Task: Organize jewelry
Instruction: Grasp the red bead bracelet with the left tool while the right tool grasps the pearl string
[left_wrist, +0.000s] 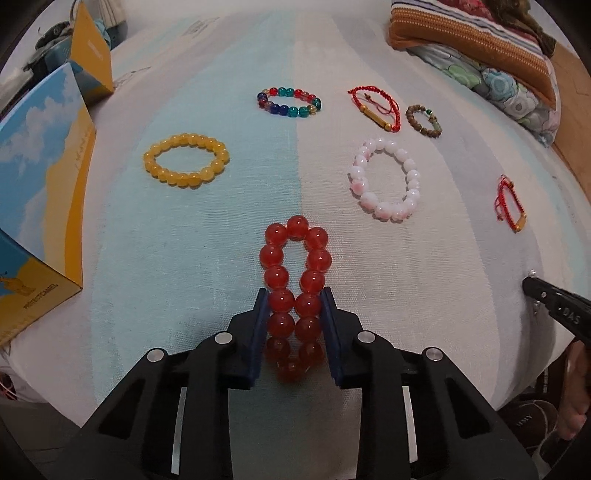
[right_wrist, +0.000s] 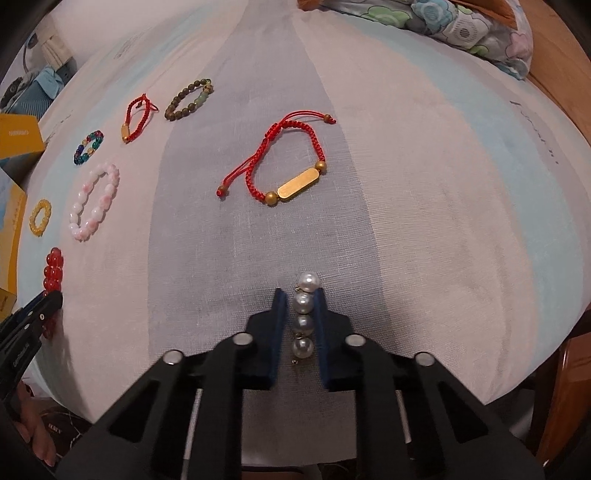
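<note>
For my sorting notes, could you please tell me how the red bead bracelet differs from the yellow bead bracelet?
The translucent red bead bracelet is squeezed into a narrow loop between the left gripper fingers; the translucent yellow bead bracelet lies free as an open oval. The red one is nearer the camera, the yellow one farther left. Both are single-colour round-bead loops on the striped cloth.

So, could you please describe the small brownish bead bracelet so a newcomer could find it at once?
On the striped bedsheet, look toward the folded bedding. Just before it lies the brown bead bracelet, right of a red cord bracelet. It is the smallest beaded ring, dull brown with some green beads.
</note>
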